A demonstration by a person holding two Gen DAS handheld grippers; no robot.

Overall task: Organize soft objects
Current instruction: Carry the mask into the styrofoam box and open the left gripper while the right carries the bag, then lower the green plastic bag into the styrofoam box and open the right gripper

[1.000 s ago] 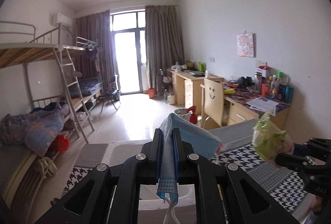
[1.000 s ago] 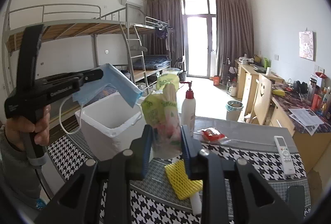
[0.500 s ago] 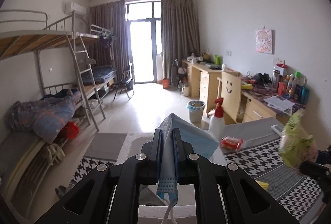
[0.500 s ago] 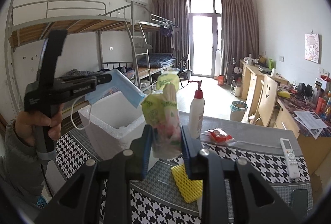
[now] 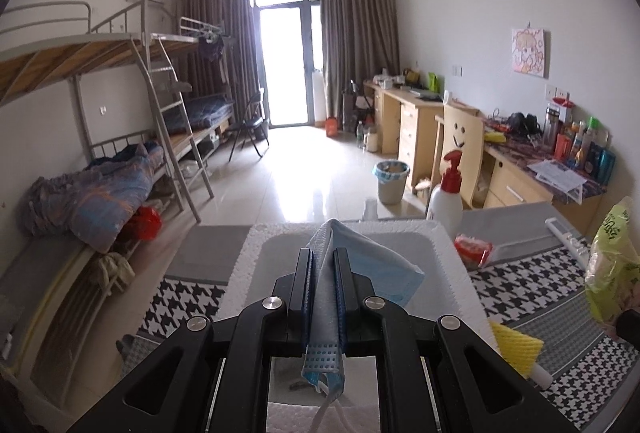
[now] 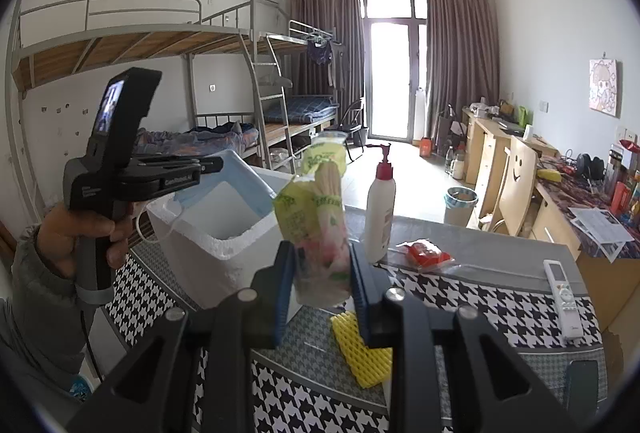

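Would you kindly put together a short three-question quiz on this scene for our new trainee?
1. True or false: the left gripper holds a blue face mask above the white foam box.
2. Multiple choice: what is clamped in the right gripper? A) the yellow foam net B) a green and clear plastic bag C) the remote control
3. Fill in: the pump bottle has a ____ pump top.

Key
1. True.
2. B: the plastic bag sits between the fingers; the yellow foam net and remote control lie on the table.
3. Red.
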